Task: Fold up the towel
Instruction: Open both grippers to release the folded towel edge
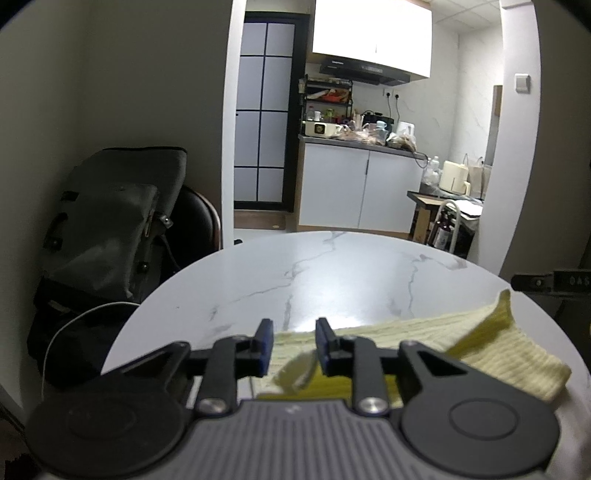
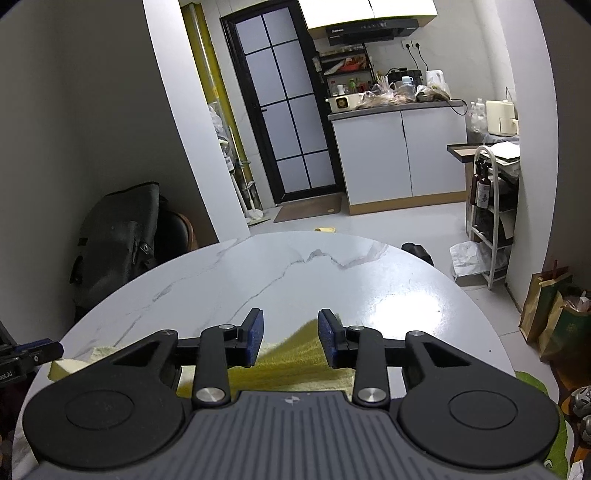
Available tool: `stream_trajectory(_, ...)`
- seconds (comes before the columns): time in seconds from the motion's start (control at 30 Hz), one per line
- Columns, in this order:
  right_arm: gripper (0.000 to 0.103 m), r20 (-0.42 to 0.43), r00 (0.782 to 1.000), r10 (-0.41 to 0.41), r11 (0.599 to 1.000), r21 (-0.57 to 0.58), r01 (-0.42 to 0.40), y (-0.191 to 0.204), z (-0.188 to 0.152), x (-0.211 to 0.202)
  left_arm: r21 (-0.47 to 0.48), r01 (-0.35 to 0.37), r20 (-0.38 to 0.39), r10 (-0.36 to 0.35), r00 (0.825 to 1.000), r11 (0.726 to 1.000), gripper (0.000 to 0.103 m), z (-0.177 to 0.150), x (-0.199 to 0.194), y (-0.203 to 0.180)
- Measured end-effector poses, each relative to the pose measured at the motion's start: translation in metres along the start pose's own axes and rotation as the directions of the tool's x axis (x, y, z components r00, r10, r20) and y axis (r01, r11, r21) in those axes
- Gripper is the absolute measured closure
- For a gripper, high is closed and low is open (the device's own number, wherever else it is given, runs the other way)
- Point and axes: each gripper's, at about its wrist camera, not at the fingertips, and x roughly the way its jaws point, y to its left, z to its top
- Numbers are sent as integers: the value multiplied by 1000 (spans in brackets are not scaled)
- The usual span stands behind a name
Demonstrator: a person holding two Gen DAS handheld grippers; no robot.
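Lying doubled on the marble table [image 1: 332,273], the yellow-green towel [image 1: 509,362] looks once folded (edges uneven); left gripper [image 1: 293,345] and right gripper [image 2: 290,338] both released, further folds likely remain.

Table [image 2: 295,280] top bare past towel [image 1: 424,332]; backpack [image 1: 110,229] blocks far-left edge.

Small home with an open kitchen, round marble-look table [image 2: 295,280] in front, beyond it white base cabinets [image 2: 399,155] under a cluttered counter [image 2: 391,101], range hood [image 2: 373,31] above, dark-framed glass door [image 2: 284,107] left of the cabinets, backpack [image 1: 110,229] left of the table
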Motion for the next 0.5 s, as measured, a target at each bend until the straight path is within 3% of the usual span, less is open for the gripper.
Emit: stream_trajectory(0.5,66,-98,994,48,996,-66,-55,12,-16,16,50,25,-35,-24,999,998,67,-14,-4,-16)
